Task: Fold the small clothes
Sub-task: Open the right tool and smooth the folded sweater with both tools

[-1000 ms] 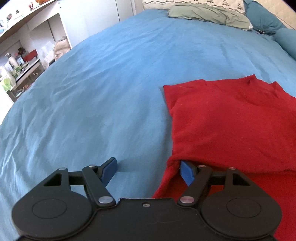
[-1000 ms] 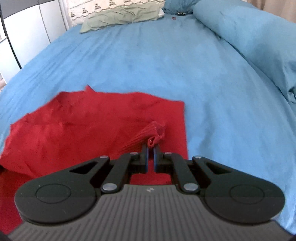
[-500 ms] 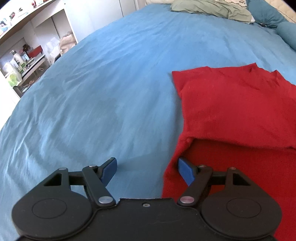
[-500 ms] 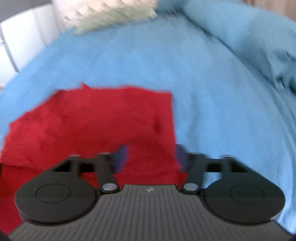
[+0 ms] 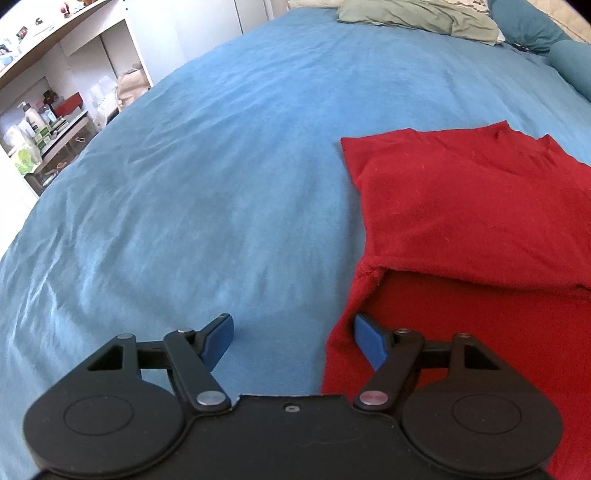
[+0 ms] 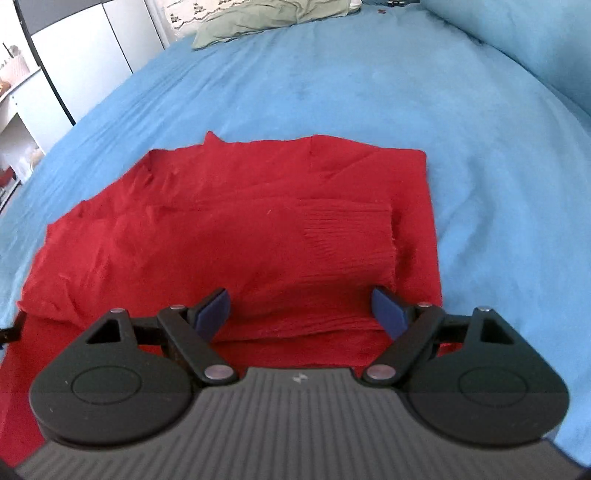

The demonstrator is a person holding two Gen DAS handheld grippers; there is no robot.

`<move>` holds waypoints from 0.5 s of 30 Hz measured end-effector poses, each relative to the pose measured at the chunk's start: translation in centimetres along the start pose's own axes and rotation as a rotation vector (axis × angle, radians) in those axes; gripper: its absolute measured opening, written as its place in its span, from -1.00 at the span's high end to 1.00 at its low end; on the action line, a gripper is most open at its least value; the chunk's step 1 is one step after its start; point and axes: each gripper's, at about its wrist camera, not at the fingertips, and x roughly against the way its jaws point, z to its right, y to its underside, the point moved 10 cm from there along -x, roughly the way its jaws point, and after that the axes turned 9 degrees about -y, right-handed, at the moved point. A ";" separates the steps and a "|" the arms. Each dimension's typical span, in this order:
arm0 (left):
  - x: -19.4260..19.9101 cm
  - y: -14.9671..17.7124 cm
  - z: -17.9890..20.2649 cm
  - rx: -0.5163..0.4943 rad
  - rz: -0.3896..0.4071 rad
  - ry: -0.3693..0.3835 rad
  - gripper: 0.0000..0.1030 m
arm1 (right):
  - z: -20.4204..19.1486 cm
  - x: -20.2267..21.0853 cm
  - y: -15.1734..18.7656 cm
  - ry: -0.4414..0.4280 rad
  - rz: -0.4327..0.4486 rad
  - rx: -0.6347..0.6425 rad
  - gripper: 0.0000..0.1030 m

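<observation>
A red knit garment lies partly folded on the blue bedspread, its upper layer laid over the lower one. My left gripper is open and empty at the garment's left edge, its right pad just over the red cloth. In the right wrist view the same garment fills the middle, with a ribbed sleeve cuff folded across it. My right gripper is open and empty, low over the garment's near part.
A grey-green pillow and blue pillows lie at the head of the bed. White shelves with bottles and boxes stand off the left side. A bunched blue duvet lies at the far right.
My right gripper let go of the sleeve cuff it was pinching and opened wide; the cuff now lies flat. My left gripper stayed open and drew back slightly from the garment's edge.
</observation>
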 end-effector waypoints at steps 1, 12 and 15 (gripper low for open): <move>0.0 0.0 0.0 -0.004 0.001 0.003 -0.50 | 0.0 0.2 -0.1 0.000 -0.010 0.010 -0.93; 10.0 -2.5 -1.1 -0.073 0.173 0.071 -0.68 | -1.8 12.6 -2.5 -0.064 0.152 0.097 -0.94; 14.8 -1.7 -1.7 -0.087 0.227 0.110 -0.97 | -2.5 17.5 -2.0 -0.065 0.184 0.139 -0.94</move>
